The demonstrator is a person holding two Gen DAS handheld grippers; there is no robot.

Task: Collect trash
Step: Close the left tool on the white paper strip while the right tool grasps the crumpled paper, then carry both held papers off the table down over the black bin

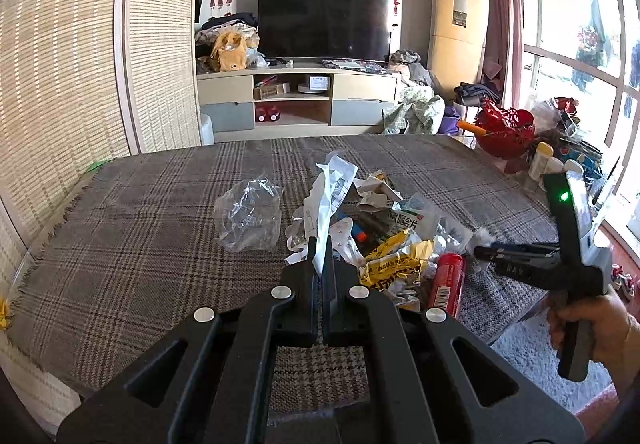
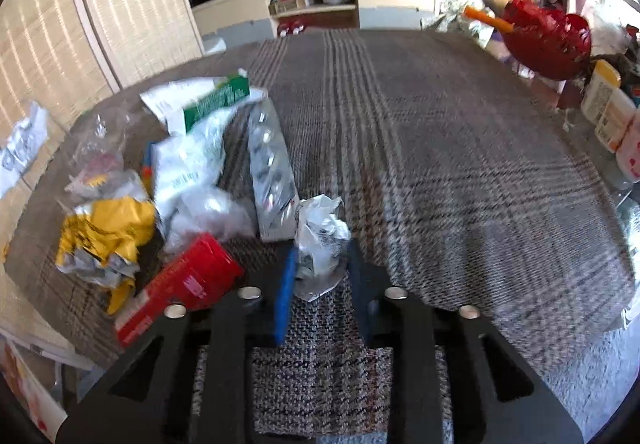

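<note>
A heap of trash lies on the plaid tablecloth [image 1: 140, 228]: yellow wrappers [image 1: 394, 258], a red packet [image 1: 448, 282], a green-and-white box [image 1: 406, 222] and a clear plastic bag [image 1: 248, 216] to its left. My left gripper [image 1: 319, 258] is shut on a long white plastic wrapper [image 1: 330, 192] that stands up over the heap. My right gripper [image 2: 320, 264] holds a crumpled white wrapper [image 2: 322, 232] between its fingers, beside a blister pack [image 2: 272, 172] and the red packet [image 2: 180, 284]. The right gripper also shows in the left wrist view [image 1: 486, 252] at the heap's right edge.
A red basket [image 1: 506, 130] and bottles [image 1: 540, 160] stand at the table's far right corner. A TV cabinet [image 1: 296, 96] is beyond the table. A woven screen [image 1: 60, 64] stands to the left.
</note>
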